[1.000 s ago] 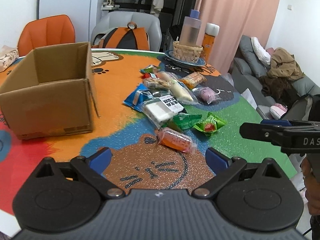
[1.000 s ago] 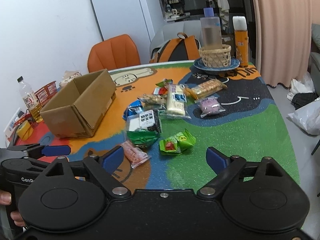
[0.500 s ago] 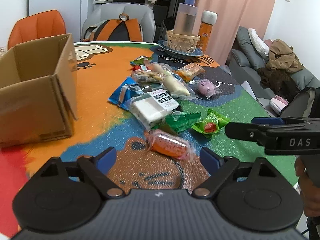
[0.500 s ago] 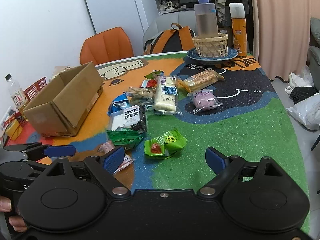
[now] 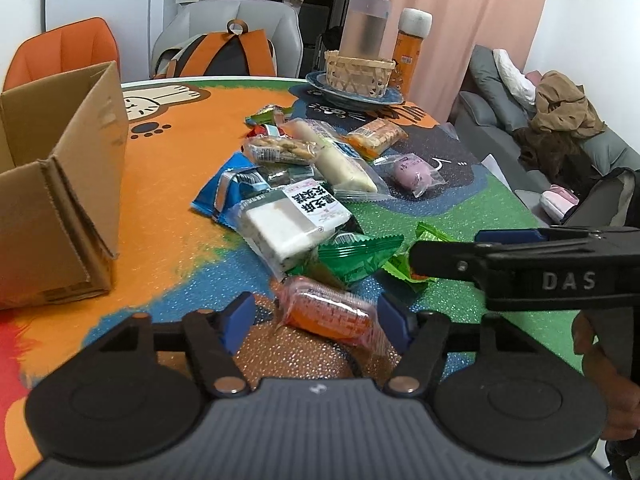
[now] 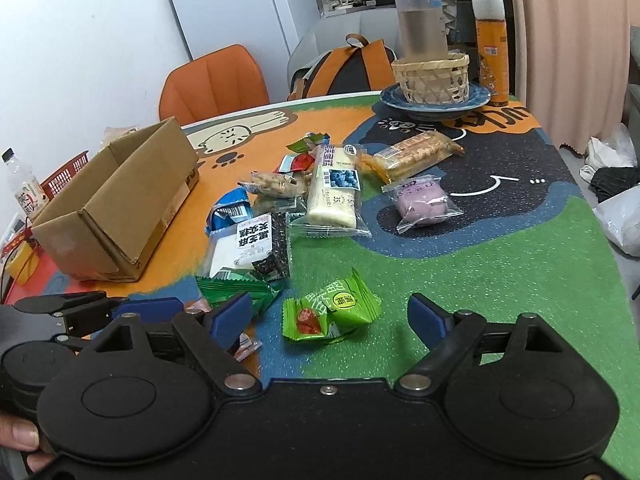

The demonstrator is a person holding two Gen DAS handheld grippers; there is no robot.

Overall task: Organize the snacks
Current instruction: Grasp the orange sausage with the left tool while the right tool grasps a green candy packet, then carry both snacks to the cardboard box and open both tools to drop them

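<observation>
The left gripper (image 5: 318, 318) is spread wide with the orange-filled clear packet (image 5: 329, 314) lying between its blue pads, neither pad visibly pressing it yet. The right gripper (image 6: 330, 318) is likewise released, straddling the light green wrapped snack (image 6: 331, 312) just ahead of its fingers.

The rest of the snacks sit farther ahead of both grippers: a dark green sachet (image 5: 356, 254), a white cake bar with a black-and-white label (image 5: 294, 222), a blue wrapper (image 5: 226, 194), a long cream bread stick (image 5: 340, 160) and a purple bun (image 5: 412, 170). The open cardboard box (image 5: 60, 184) stands well off to the left gripper's left.

Risks, as I judge them: the orange packet's slack film could fold or slip if the left pads close on wrapper rather than filling. The dark green sachet lies just beyond it and might be dragged along. The two grippers work side by side, so their fingers could knock together while closing or lifting.
</observation>
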